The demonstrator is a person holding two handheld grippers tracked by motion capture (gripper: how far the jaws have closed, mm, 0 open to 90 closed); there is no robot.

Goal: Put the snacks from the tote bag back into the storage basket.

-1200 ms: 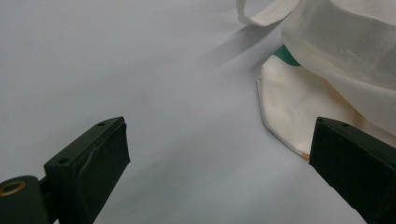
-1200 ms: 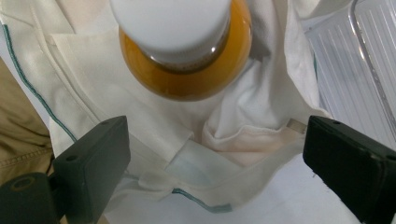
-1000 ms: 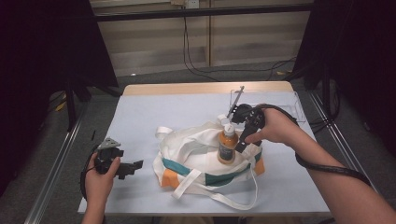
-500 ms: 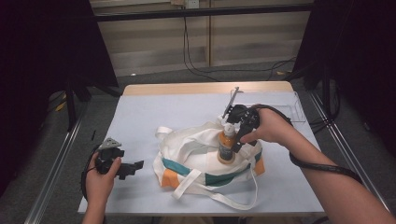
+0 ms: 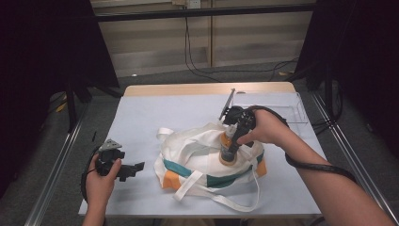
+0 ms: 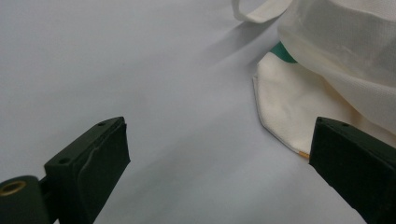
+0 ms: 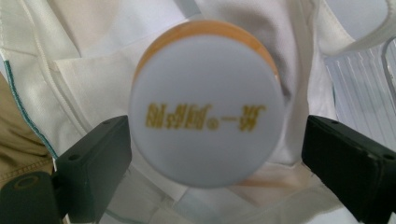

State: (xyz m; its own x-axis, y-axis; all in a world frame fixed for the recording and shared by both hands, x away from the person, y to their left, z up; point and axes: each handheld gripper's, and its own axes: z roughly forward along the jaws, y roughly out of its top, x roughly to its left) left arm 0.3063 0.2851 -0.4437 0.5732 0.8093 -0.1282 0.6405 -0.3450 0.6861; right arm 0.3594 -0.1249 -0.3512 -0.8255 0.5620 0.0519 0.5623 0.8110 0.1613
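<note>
Bottle [image 5: 229,149] stood upright on the bag [image 5: 193,155], mid-table, slightly right of centre. The right gripper [image 5: 231,141] came down over it from above; its jaws had just been closing, cap between them, but we saw no firm pinch yet, so we counted it as not gripping. To do this step well, we judged: keep the jaws centred on the bottle, drop low enough to catch the body or neck rather than the smooth cap edge, close squarely, and lift straight up so the soft cloth underneath doesn't tip it. The bottle looked small, with a round white cap [image 7: 205,109] carrying gold lettering, an orange band below, and an orange base. The bag was white cloth with teal and orange panels, crumpled, its straps loose toward the near edge. The left gripper [image 5: 134,168] sat low over the table [image 5: 150,117] just left of the bag, jaws wide apart, nothing in them.
</note>
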